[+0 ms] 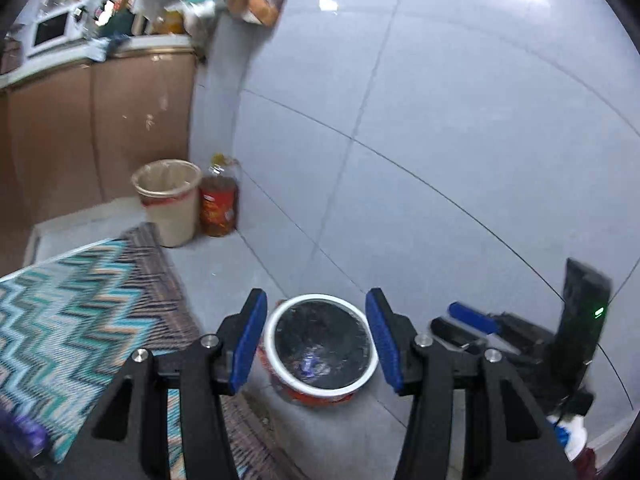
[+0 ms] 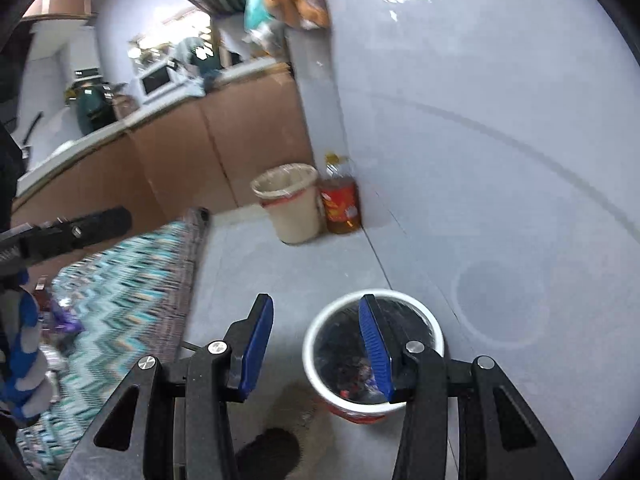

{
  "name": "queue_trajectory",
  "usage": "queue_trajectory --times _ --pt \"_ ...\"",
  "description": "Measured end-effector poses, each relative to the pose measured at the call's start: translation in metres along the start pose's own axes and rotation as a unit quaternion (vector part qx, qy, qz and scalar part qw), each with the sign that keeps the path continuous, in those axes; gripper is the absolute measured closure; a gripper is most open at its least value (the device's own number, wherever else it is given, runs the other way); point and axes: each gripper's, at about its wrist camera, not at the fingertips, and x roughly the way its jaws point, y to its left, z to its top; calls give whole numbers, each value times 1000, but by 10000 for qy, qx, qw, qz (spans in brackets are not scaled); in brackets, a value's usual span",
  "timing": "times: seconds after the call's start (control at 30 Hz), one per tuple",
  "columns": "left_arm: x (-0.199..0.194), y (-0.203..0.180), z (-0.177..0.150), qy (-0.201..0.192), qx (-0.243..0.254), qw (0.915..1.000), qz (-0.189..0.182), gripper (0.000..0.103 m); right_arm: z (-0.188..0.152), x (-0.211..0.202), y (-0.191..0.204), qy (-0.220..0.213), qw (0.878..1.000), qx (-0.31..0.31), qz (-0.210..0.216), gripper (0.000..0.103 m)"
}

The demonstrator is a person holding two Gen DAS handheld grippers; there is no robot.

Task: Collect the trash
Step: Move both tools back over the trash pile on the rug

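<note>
One rug [image 1: 80,304] covers the floor at left. Two bins: a beige bin [image 1: 168,200] by the cabinet, touching one oil bottle [image 1: 218,204], and a near lined bin [image 1: 320,344] holding wrappers. Left gripper [image 1: 316,340] and right gripper [image 2: 316,352] hover above it, both wide open and empty.

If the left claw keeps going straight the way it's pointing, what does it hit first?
Most likely the open noodle cup on the floor: it sits centred between the left claw fingers, which are open and empty. Depth is unclear, so how soon it would get there can't be told.
</note>
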Motion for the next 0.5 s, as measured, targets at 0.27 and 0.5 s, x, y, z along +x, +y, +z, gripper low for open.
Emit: queue_trajectory --times 0.27,0.5 --pt "-113 35 -29 -422 -68 9976 545 53 15 -52 82 -397 9967 -555 434 61" --pt "-205 92 -62 -733 -291 9894 1217 53 15 -76 138 -527 9922 -859 736 61"
